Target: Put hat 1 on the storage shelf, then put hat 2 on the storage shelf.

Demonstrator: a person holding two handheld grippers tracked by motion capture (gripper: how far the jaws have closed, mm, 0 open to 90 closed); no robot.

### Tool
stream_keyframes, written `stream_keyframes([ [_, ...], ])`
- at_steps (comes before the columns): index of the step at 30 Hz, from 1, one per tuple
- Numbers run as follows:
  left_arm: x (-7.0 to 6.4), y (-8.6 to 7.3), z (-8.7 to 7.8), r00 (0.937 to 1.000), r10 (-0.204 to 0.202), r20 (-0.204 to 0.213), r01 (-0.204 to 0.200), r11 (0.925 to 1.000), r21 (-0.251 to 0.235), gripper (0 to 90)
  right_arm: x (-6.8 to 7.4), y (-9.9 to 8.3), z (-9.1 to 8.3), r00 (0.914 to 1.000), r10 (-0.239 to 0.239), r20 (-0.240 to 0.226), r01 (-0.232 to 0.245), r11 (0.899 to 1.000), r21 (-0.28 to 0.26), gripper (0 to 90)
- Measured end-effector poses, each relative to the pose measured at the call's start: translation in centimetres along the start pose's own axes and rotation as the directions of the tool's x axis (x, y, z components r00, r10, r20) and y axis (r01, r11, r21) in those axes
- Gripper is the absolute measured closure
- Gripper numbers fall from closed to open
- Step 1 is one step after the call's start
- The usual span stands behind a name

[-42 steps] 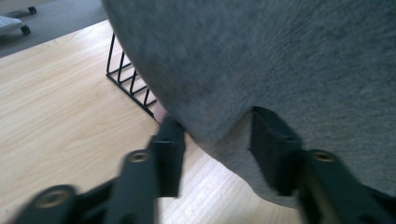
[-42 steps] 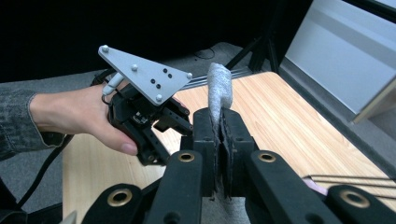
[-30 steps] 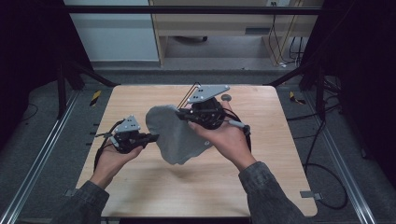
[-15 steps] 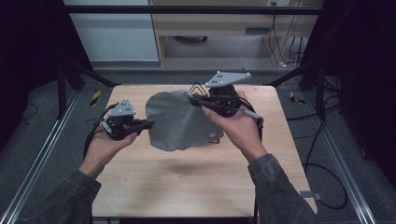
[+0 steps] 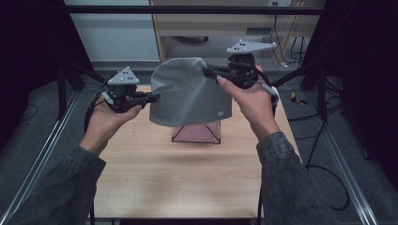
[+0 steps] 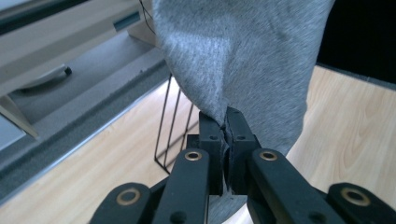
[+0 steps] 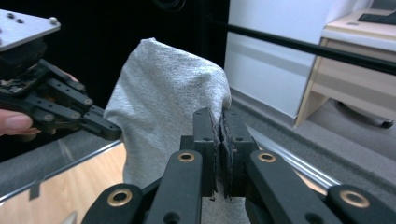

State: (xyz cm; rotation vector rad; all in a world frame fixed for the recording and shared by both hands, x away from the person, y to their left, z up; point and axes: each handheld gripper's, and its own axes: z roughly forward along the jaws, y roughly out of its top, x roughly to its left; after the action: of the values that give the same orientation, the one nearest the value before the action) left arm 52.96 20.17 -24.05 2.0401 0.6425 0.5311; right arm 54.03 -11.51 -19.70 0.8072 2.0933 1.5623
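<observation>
Soft, light grey cloth (image 5: 187, 93) sags between left claw (image 5: 152, 97) and right claw (image 5: 209, 71), each clamped on an edge, the best hold.

High view above the person's side, facing forward and down on the table (image 5: 187, 178), both gripper views close along their jaws, all sharing the grey cloth (image 5: 190, 93).

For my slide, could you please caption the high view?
Both grippers, left and right, hold a grey cloth above a wire basket.
</observation>
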Motion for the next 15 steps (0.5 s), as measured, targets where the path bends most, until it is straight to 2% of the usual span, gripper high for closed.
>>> stream_keyframes([
  [7, 1.3, 2.6, 1.2, 0.9996, 0.011, -0.026, -0.012, 0.9999, -0.011, 87.4, -2.8, 1.1, 0.3, 0.9986, 0.032, 0.042, -0.030, 0.999, -0.038, 86.2],
  [12, 2.2, 3.4, 2.4, 0.9988, -0.002, -0.049, 0.001, 0.9999, -0.016, 87.5, -4.6, 1.0, 1.1, 0.9964, 0.051, 0.069, -0.047, 0.997, -0.054, 86.2],
  [15, 2.9, 3.4, 3.4, 0.9979, -0.010, -0.064, 0.009, 0.9998, -0.018, 87.5, -5.1, 0.9, 1.4, 0.9957, 0.053, 0.077, -0.048, 0.997, -0.061, 86.2],
])
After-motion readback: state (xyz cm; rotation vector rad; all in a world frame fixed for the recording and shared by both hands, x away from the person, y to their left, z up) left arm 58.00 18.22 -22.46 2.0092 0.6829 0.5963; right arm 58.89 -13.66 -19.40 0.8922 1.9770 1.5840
